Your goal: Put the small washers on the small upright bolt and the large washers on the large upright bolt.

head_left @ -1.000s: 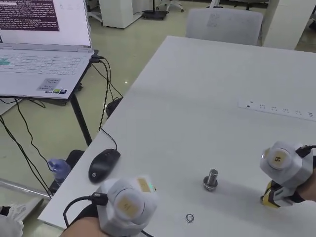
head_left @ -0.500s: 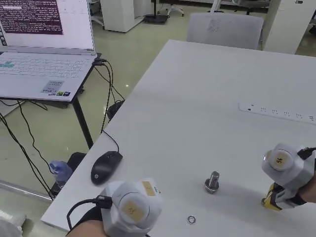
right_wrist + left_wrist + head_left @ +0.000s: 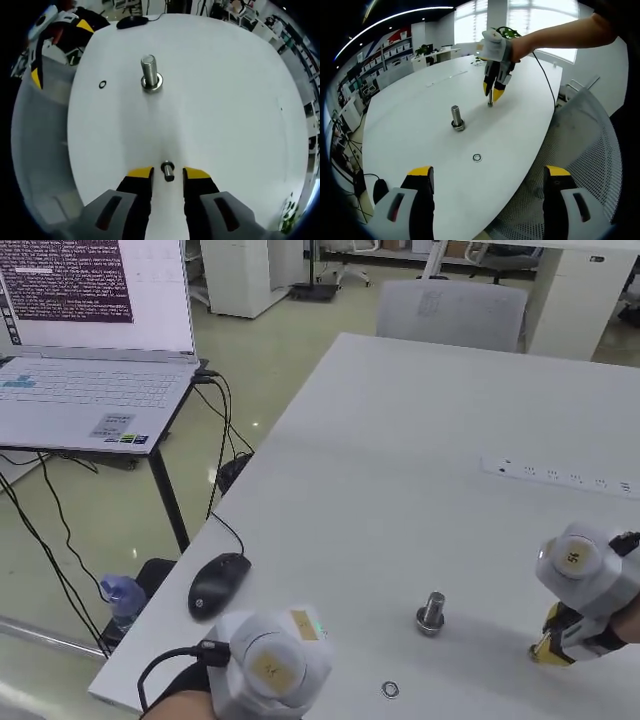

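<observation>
The large upright bolt [image 3: 431, 612] [image 3: 456, 118] [image 3: 150, 74] stands on the white table [image 3: 400, 460], with a washer round its base. One small washer [image 3: 390, 690] [image 3: 477, 158] [image 3: 102, 84] lies flat near the table's front edge. The small upright bolt [image 3: 167, 170] [image 3: 490, 98] stands between the tips of my right gripper [image 3: 166, 174] [image 3: 545, 648] [image 3: 495, 94]. Its jaws are narrowly apart, with a sliver of table showing on each side of the bolt. My left gripper [image 3: 488, 173] [image 3: 270, 665] hovers at the table's near edge, wide open and holding nothing.
A black mouse [image 3: 218, 583] with its cable lies at the table's left edge. A laptop [image 3: 90, 390] sits on a side stand to the left. A white power strip [image 3: 560, 478] lies at the far right. A grey chair [image 3: 450, 310] stands behind the table.
The head camera has tilted a little, shifting the whole picture. Neither gripper, bolt nor washer has visibly moved.
</observation>
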